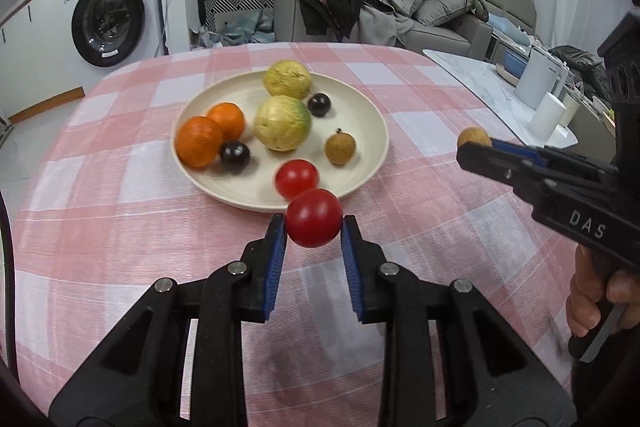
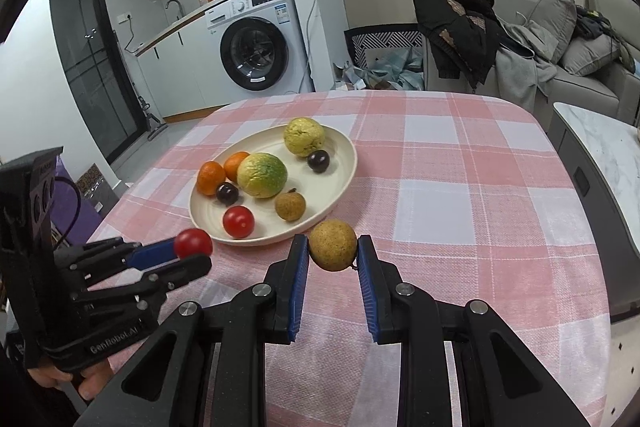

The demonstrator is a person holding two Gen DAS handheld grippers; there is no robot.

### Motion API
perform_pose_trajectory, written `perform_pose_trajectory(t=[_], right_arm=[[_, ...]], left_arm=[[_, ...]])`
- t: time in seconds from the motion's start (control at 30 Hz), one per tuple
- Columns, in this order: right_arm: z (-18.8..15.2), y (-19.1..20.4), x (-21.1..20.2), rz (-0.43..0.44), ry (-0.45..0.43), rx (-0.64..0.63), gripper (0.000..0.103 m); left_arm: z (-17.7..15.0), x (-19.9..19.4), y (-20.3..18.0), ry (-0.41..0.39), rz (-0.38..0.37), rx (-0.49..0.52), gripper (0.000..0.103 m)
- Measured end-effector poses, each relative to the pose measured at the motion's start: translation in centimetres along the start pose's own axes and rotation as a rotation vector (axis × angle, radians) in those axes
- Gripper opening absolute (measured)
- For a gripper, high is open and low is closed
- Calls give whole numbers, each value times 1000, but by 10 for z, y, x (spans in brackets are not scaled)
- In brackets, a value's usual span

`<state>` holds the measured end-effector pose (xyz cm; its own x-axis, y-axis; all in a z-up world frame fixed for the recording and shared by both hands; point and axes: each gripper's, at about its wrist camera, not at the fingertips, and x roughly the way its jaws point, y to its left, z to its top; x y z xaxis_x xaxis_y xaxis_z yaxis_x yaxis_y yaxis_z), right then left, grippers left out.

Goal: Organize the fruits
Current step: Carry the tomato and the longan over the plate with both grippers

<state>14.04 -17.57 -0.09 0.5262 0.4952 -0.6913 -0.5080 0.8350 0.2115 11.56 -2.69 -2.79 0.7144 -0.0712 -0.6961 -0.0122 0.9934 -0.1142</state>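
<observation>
The left gripper [image 1: 314,223] clamps a round glossy red tomato [image 1: 314,218] at the six o'clock rim of the cream round plate [image 1: 362,115] on the pink checked tablecloth [image 1: 420,227]. The right gripper [image 2: 333,247], at the plate's four o'clock, pinches a brown speckled longan [image 2: 333,245].

Your left wrist view looks forward along its fingers, close above the counter [image 1: 120,163], toward the plate [image 1: 360,99] and sofa. Your right wrist view faces likewise from further right. Both share the plate [image 2: 344,151], washer [image 1: 108,23] and each other's hand-held gripper.
</observation>
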Motion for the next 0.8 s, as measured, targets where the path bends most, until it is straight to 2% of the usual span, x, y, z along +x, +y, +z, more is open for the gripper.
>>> perform_pose_trajectory(t=[0.27, 0.8], right_arm=[[-1, 17, 6, 27, -4, -44, 25], [17, 31, 22, 37, -11, -48, 25]], left_arm=[[8, -16, 34, -51, 25, -11, 25], [26, -4, 47, -64, 37, -4, 25]])
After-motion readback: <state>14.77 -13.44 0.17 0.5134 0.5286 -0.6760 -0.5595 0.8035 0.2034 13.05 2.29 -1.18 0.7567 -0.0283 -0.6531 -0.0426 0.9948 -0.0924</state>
